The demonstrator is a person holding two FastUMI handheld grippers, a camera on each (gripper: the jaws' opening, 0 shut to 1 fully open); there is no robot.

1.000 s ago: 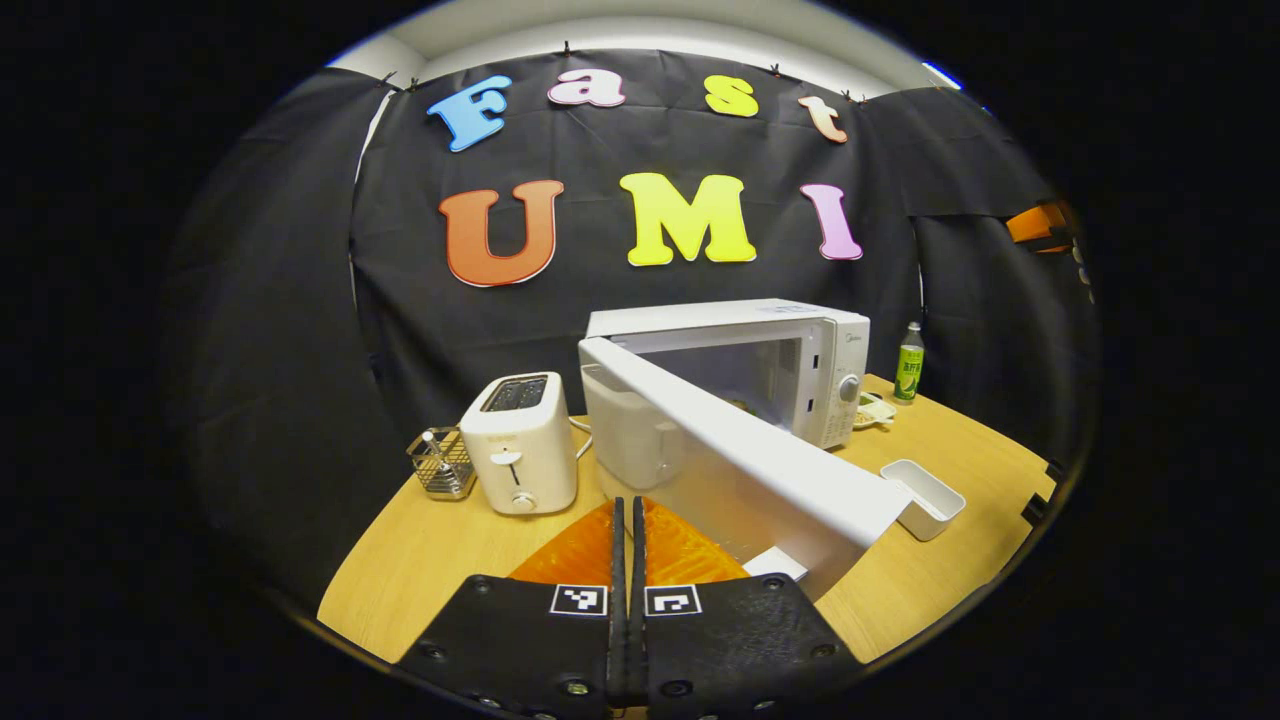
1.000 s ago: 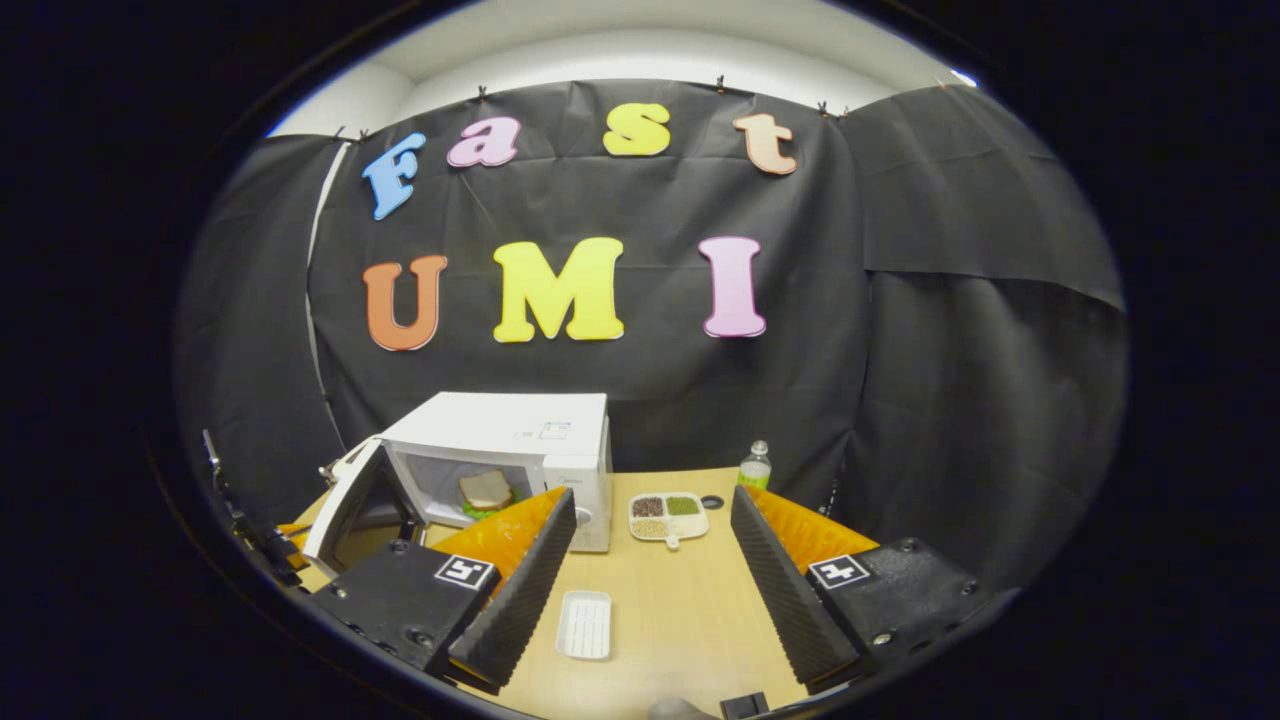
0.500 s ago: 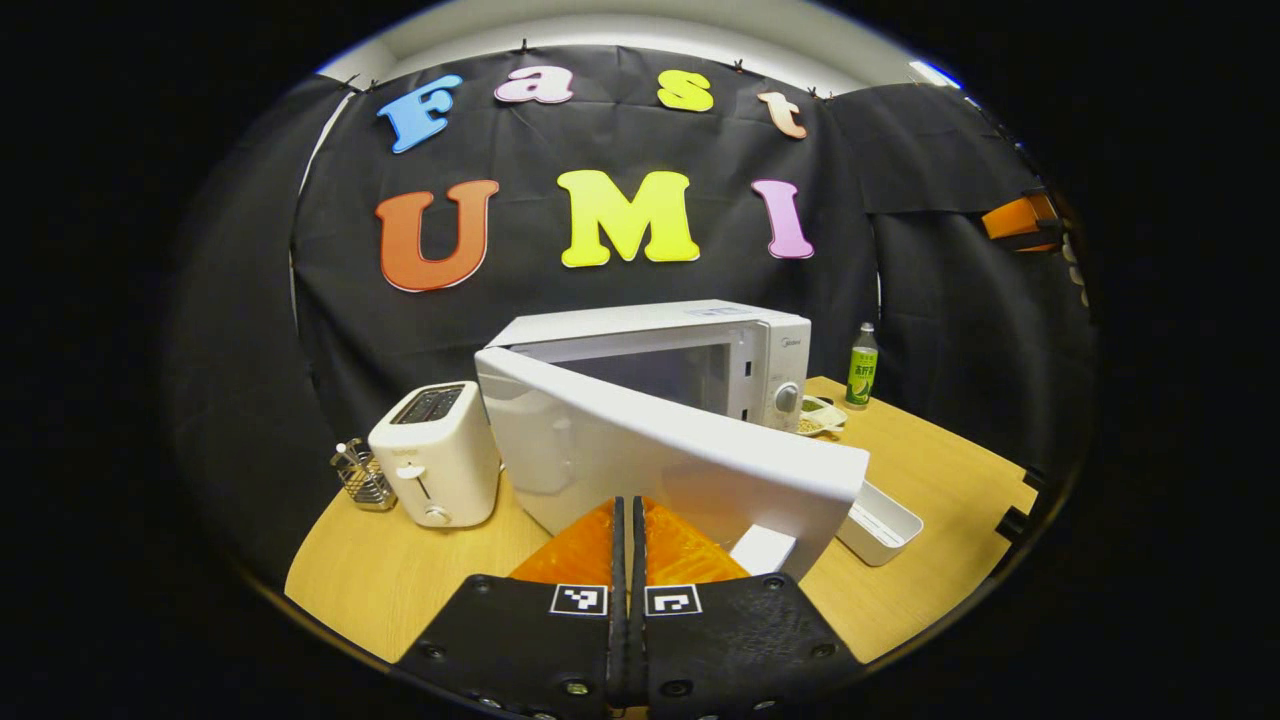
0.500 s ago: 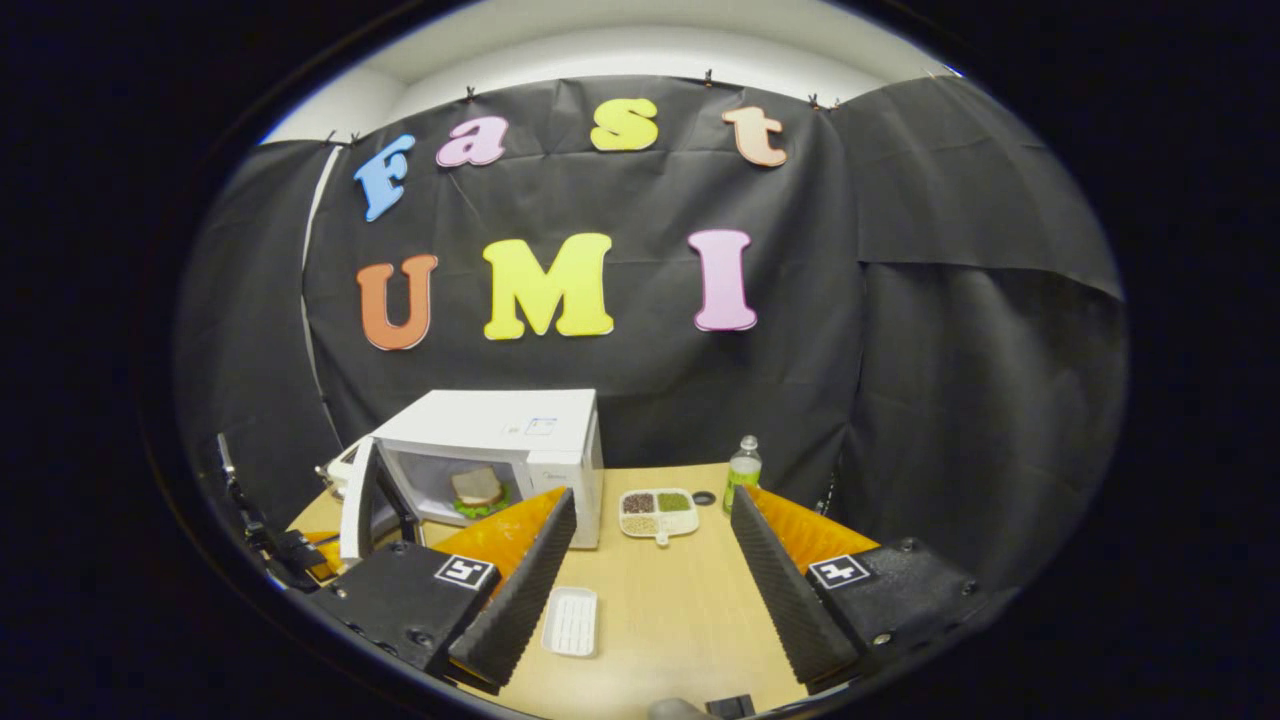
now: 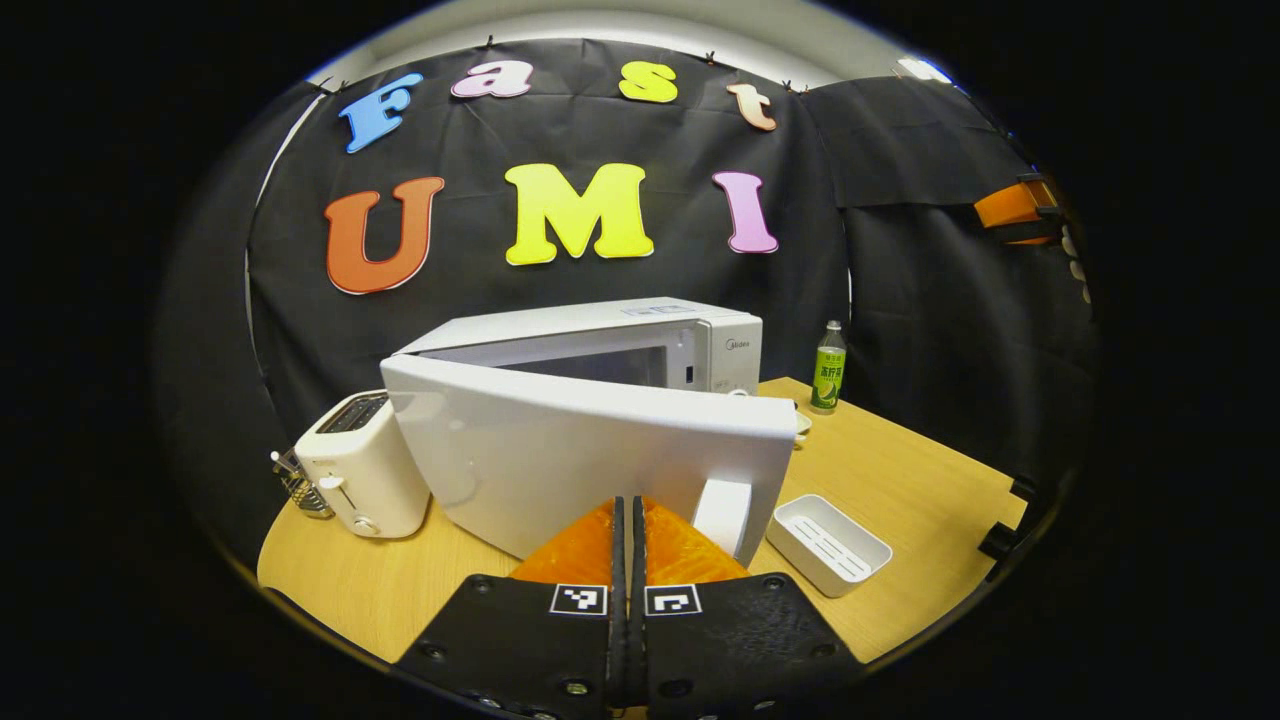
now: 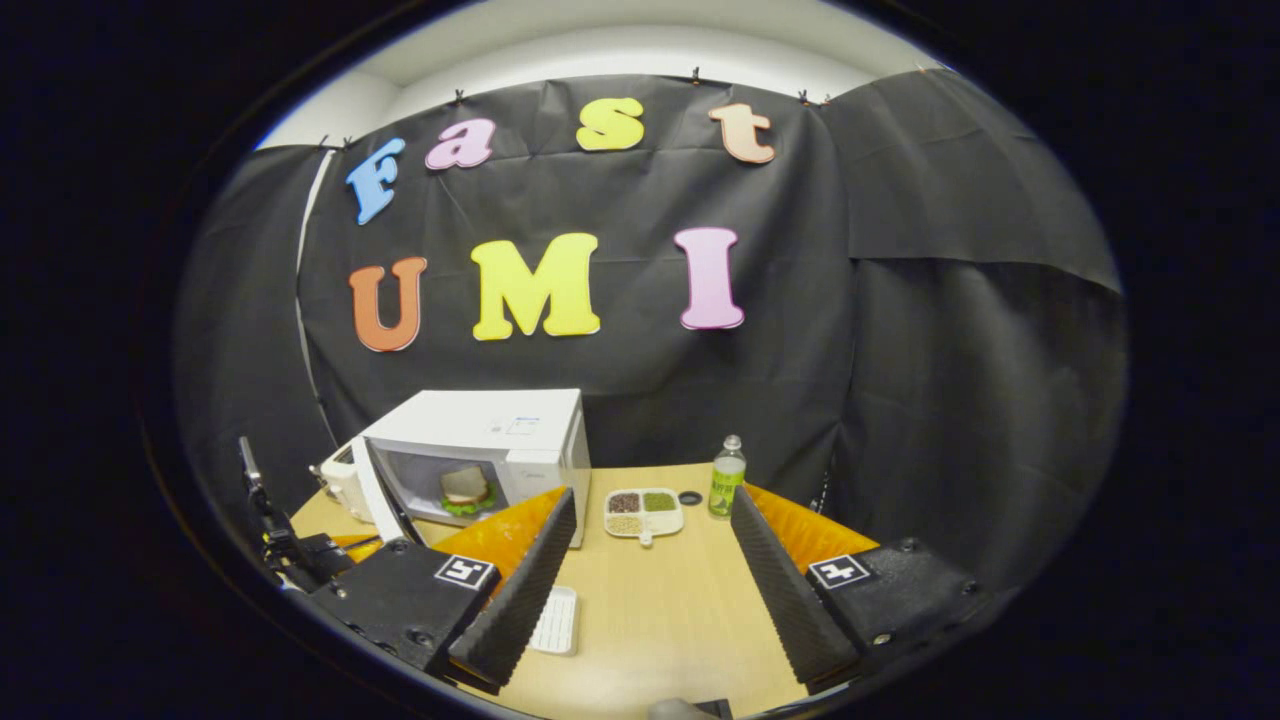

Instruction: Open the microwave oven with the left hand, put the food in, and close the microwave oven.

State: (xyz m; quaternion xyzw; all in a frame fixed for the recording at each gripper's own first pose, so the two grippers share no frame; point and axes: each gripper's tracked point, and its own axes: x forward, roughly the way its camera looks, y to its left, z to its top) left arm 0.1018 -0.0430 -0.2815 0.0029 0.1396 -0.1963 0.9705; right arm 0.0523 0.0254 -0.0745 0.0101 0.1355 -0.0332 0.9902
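Behind the microwave door (image 5: 590,450), clenched left hand-held gripper (image 5: 628,520) should push steadily near handle (image 5: 722,512) until latched. Sandwich (image 6: 463,489) inside; right hand-held gripper (image 6: 645,570) gapes empty.

White microwave oven (image 5: 600,400) and white toaster (image 5: 360,475) at its nine o'clock — both on a light wood-grain table (image 5: 900,470). A white ribbed tray (image 5: 828,543) at four o'clock; a green-labelled bottle (image 5: 827,355) at two. Inside, tan bread over green lettuce (image 6: 463,489).
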